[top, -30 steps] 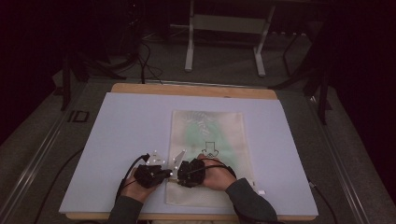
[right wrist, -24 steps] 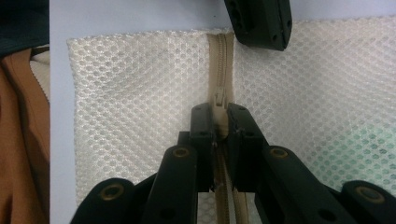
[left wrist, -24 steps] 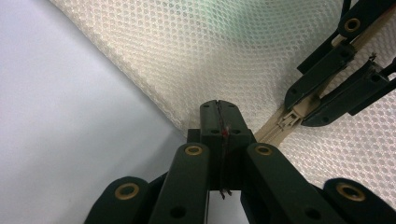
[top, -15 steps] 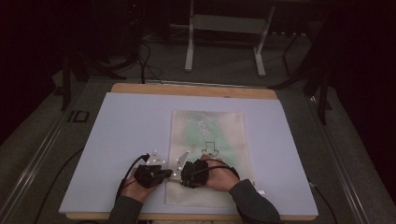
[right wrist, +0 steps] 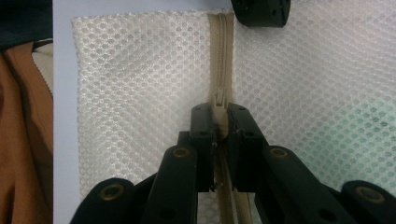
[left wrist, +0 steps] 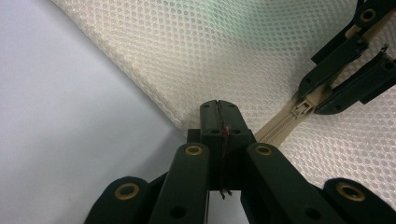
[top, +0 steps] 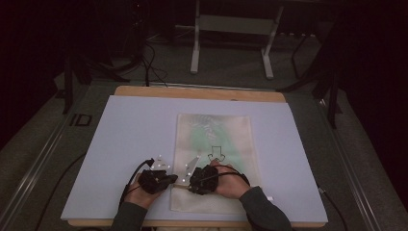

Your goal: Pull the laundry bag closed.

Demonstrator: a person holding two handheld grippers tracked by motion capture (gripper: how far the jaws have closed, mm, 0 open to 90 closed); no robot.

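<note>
A cream mesh bag [top: 214, 139] with something green inside lies flat on the pale board [top: 130, 130]. A beige zipper [right wrist: 219, 51] crosses its near end. My left gripper [top: 168, 179] sits at the bag's left edge, and its jaws [left wrist: 218, 106] are shut on the mesh hem where the zipper ends. Close to its right is my right gripper [top: 195, 181]. Its jaws [right wrist: 218, 112] are shut on the zipper pull [right wrist: 218, 99]. From the left gripper view, the right gripper [left wrist: 345, 74] holds the slider [left wrist: 303, 108] a short way along the zipper.
The board lies on a wooden table [top: 197, 92] and has bare surface left and right of the bag. A metal stand [top: 231, 29] and cables lie on the dark floor beyond. A sleeve [right wrist: 23, 154] is at the left of the right gripper view.
</note>
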